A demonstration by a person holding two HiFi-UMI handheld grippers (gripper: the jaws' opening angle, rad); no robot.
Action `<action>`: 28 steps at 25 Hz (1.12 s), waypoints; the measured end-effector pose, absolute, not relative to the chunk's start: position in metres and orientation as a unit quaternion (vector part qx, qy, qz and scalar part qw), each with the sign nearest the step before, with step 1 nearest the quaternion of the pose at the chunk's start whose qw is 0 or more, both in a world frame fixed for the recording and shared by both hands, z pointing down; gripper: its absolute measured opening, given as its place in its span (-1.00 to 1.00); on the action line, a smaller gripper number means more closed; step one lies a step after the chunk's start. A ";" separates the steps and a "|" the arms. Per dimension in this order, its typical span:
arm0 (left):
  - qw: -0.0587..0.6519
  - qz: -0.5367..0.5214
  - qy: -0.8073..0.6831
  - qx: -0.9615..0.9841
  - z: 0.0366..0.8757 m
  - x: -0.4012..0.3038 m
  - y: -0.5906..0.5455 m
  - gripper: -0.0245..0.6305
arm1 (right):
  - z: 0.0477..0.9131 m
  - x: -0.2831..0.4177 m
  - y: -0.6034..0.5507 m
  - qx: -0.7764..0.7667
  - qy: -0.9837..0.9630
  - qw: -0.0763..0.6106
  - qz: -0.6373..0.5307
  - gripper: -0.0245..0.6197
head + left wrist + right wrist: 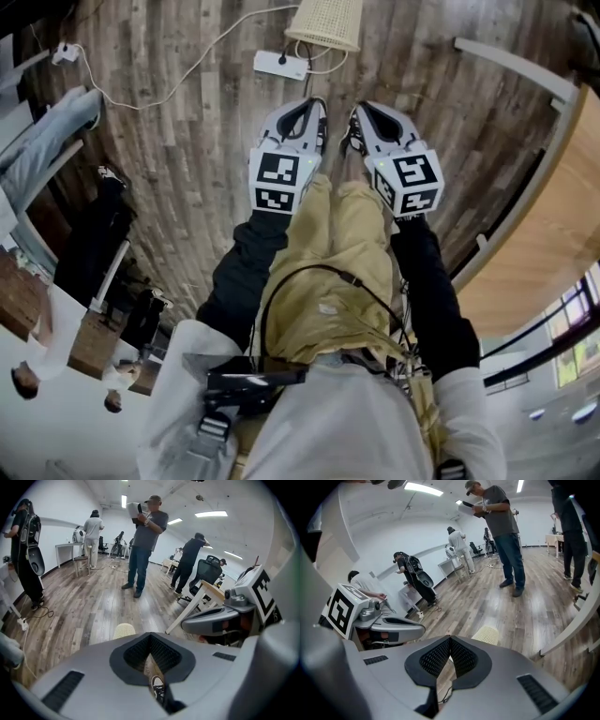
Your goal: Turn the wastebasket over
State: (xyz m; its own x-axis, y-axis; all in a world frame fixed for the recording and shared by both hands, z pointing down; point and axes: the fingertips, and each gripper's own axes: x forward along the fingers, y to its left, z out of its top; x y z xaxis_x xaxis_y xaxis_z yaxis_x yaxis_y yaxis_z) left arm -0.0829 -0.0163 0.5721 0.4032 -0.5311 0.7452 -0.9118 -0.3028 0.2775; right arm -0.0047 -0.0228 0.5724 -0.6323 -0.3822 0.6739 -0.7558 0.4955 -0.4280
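Wood-plank floor (93, 606) all over. Mid-room, a person in a grey T-shirt (146, 536) and jeans, upright, papers held up at head height. Left of that person and farther back, someone in white (93, 534) at a white table (68, 548). Far left and nearer, a figure in black (26, 550) with a backpack. Right of the grey-shirted person, another in black (190, 559), bent forward beside a black office chair (206, 573). Low at far left, a white plug block (22, 623) with cable.

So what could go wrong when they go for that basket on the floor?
The power strip lies right beside the wastebasket, so a gripper or the tipping basket might hit it. Both the left gripper and the right gripper are shut; unless opened, they would likely just push the basket away.
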 end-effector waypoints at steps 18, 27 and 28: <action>0.353 0.334 -0.433 0.760 0.723 -0.096 -0.030 -0.92 | 0.724 -0.016 -0.041 0.316 -0.810 0.299 0.395 -0.86; 0.340 0.363 -0.395 0.772 0.765 -0.100 -0.040 -0.92 | 0.764 -0.017 -0.054 0.304 -0.811 0.313 0.390 -0.86; 0.337 0.367 -0.390 0.775 0.770 -0.101 -0.041 -0.92 | 0.769 -0.017 -0.055 0.303 -0.811 0.315 0.390 -0.86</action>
State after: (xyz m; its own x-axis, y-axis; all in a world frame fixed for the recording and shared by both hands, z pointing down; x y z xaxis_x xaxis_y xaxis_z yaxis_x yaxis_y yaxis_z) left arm -0.1008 -0.0415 0.7698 0.4276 -0.3564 0.8307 -0.8508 -0.4692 0.2367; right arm -0.0174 -0.0548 0.7688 -0.6187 -0.2454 0.7463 -0.7361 0.5129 -0.4416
